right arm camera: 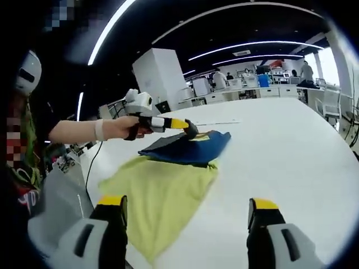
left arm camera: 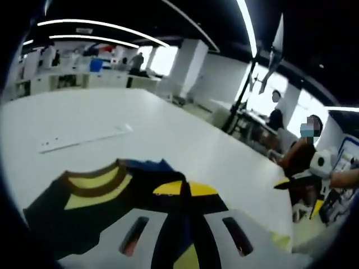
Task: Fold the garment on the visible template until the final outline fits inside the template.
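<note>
the left gripper (right arm camera: 190, 130) pinched the soft, light garment (right arm camera: 168, 185) at its navy fold; the right gripper (right arm camera: 185, 224) hung wide open and empty, cloth just ahead. best grasped by a hem corner.

A wide white table (right arm camera: 291, 151) fills an open-plan office with white pillars (right arm camera: 160, 73) and curved ceiling lights (left arm camera: 101, 23).
</note>
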